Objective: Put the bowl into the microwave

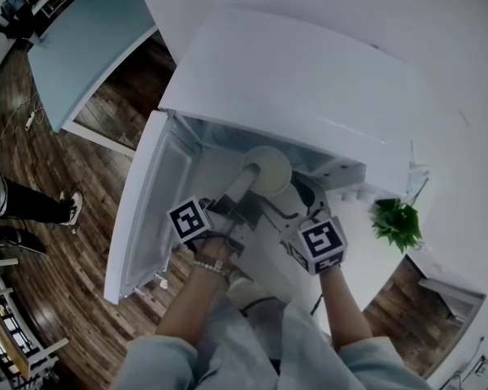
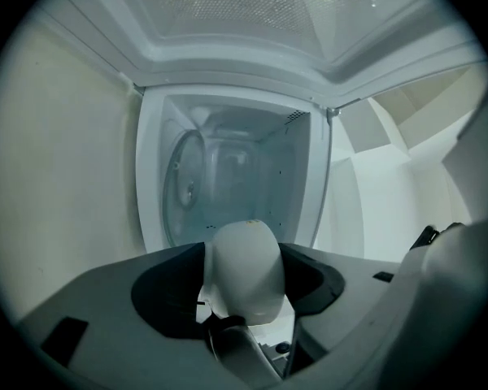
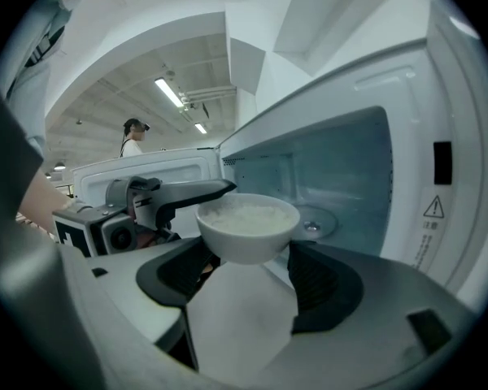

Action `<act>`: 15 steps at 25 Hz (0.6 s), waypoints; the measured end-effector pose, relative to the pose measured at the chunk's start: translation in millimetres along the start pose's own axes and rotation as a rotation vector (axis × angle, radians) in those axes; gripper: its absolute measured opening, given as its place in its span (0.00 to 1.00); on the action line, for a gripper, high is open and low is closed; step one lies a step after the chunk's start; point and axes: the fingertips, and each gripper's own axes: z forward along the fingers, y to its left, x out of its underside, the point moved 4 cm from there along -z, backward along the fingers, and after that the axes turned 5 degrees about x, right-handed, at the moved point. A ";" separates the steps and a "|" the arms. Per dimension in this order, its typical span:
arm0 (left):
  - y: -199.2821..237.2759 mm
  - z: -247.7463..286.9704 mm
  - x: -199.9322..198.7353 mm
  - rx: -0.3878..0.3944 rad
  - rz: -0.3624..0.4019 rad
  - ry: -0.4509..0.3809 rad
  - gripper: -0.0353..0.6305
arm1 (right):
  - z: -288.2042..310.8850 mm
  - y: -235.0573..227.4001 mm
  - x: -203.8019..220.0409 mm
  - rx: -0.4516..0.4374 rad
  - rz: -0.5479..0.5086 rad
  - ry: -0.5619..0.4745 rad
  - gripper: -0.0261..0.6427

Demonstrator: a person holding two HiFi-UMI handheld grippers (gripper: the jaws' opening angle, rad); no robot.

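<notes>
Bowl [image 3: 247,232] of rice held at the microwave [image 1: 293,80] mouth, door [image 1: 146,205] open, not yet inside. Left tongs [image 1: 244,184] clamp its rim; right tongs [image 3: 244,279] grip its near side. Setting down and release are outstanding.

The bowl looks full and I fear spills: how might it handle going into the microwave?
Probably rigid but breakable: the bowl looks like glazed ceramic. Its white filling reaches near the rim, so tilting may spill it. The smooth wall could slip in a light pinch.
</notes>
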 end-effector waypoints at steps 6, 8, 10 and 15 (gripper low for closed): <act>14.7 9.3 -11.6 -0.021 -0.008 -0.001 0.45 | 16.6 -10.3 7.2 0.019 -0.015 0.036 0.54; 19.2 11.7 -15.6 -0.029 -0.008 -0.003 0.45 | 22.3 -13.2 8.5 0.018 -0.024 0.042 0.53; 23.1 13.5 -18.8 -0.035 -0.005 -0.007 0.45 | 27.4 -15.9 10.1 0.011 -0.035 0.048 0.53; 33.0 16.6 -24.9 -0.059 0.001 -0.005 0.45 | 36.9 -21.4 15.3 0.010 -0.049 0.059 0.53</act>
